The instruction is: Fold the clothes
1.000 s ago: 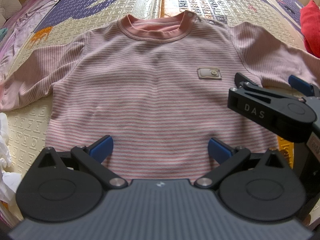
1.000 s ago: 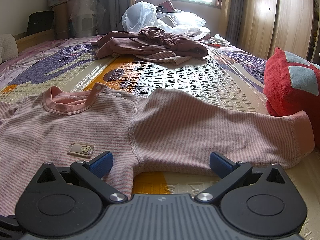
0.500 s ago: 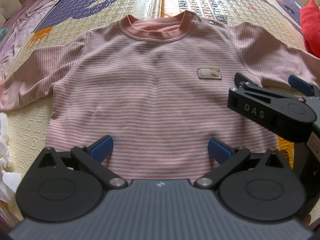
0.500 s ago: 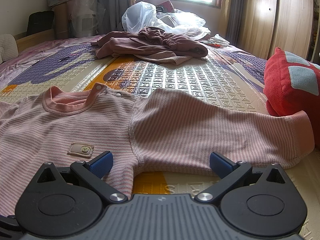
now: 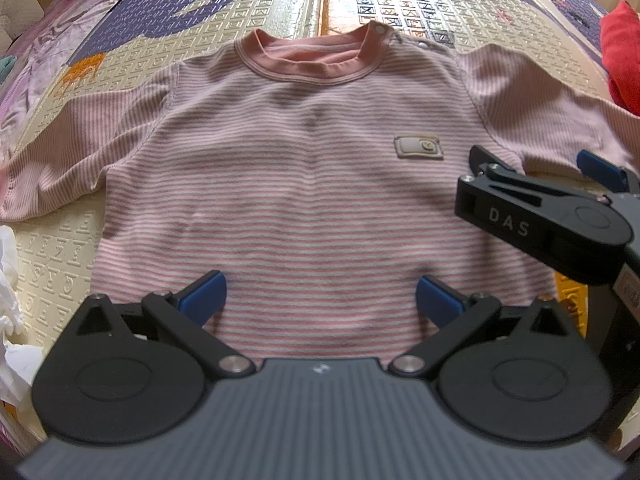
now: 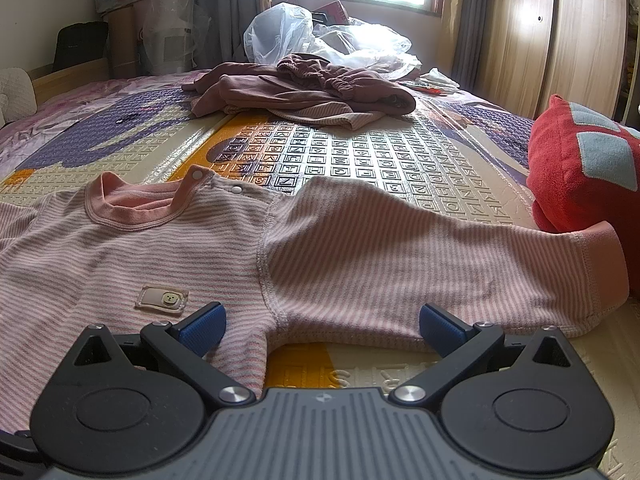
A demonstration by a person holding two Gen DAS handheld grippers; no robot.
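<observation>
Your left claw [image 5: 320, 300] is spread wide and holds nothing. It hangs over the bottom edge of the striped pink shirt [image 5: 296, 184]. Your right claw [image 6: 322, 322] is spread wide too, and it is empty, near the shirt's armpit. The shirt lies flat, front up, on the letter mat [image 6: 360, 160], with both sleeves out. A red pillow [image 6: 580, 168] sits just past the sleeve cuff [image 6: 604, 264]. More clothes [image 6: 300, 92] lie in a pile farther back.
</observation>
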